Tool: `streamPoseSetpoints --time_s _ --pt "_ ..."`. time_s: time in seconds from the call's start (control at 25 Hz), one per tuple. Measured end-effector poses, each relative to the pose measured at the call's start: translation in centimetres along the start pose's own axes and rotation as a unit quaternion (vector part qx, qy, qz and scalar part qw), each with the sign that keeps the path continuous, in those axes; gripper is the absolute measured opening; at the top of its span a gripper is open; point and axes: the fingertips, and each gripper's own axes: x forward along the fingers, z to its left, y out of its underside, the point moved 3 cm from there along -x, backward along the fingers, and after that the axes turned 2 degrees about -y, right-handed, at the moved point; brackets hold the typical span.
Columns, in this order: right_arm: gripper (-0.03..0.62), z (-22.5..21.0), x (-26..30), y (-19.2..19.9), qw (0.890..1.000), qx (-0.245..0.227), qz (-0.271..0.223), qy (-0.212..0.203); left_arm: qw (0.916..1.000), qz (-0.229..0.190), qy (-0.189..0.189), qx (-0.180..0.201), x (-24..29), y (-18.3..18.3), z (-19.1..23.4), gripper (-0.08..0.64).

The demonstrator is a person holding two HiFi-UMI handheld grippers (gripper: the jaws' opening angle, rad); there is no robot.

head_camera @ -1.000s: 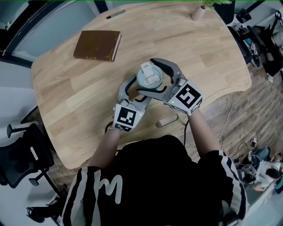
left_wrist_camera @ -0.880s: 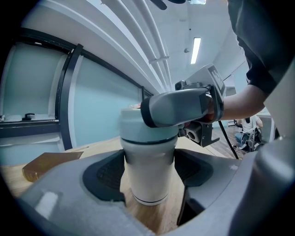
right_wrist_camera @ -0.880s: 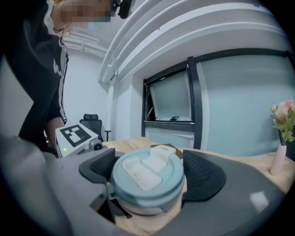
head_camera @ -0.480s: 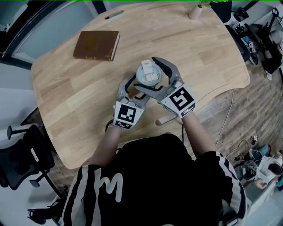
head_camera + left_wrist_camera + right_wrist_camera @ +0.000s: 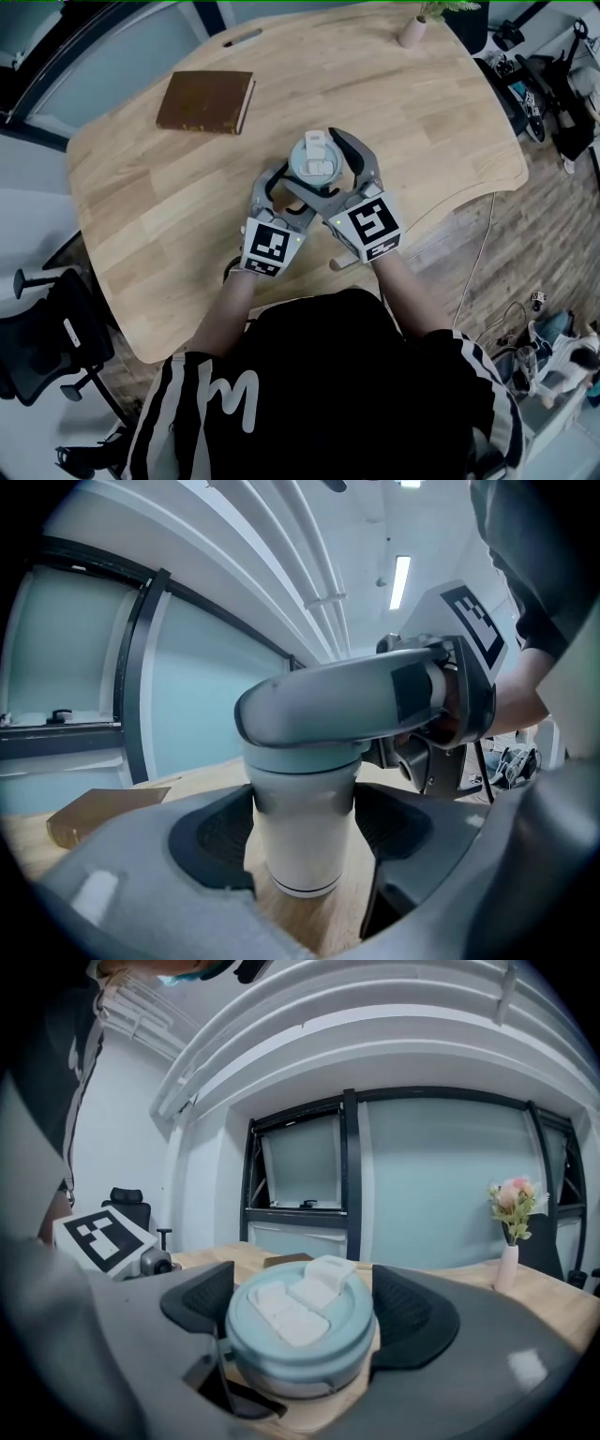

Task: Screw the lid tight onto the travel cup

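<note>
The travel cup stands upright in the middle of the wooden table (image 5: 141, 187). Its body (image 5: 305, 846) is white and its lid (image 5: 317, 157) is pale blue with a white flip tab. My left gripper (image 5: 289, 186) reaches in low from the near left, and its pads press both sides of the cup body. My right gripper (image 5: 328, 173) comes in higher from the near right. It is shut on the lid (image 5: 300, 1326), one dark pad on each side of the rim. In the left gripper view a grey finger (image 5: 337, 700) of the right gripper crosses above the cup.
A brown book (image 5: 206, 97) lies at the far left of the table. A small vase with flowers (image 5: 412, 26) stands at the far edge. A short wooden cylinder (image 5: 342, 260) lies by the near edge under my right wrist. An office chair (image 5: 47, 328) is on the floor to the left.
My right gripper has turned clockwise around the lid, its marker cube swinging left and toward the person. The left gripper and the cup have stayed in place.
</note>
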Motion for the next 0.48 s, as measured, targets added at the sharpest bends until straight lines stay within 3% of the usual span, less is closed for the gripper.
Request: streamPoseSetpoints --time_s 0.48 --pt "0.457 -0.15 -0.17 0.21 0.998 0.011 0.0 0.063 1.0 -0.001 -0.003 0.001 -0.03 -0.05 -0.05 0.344"
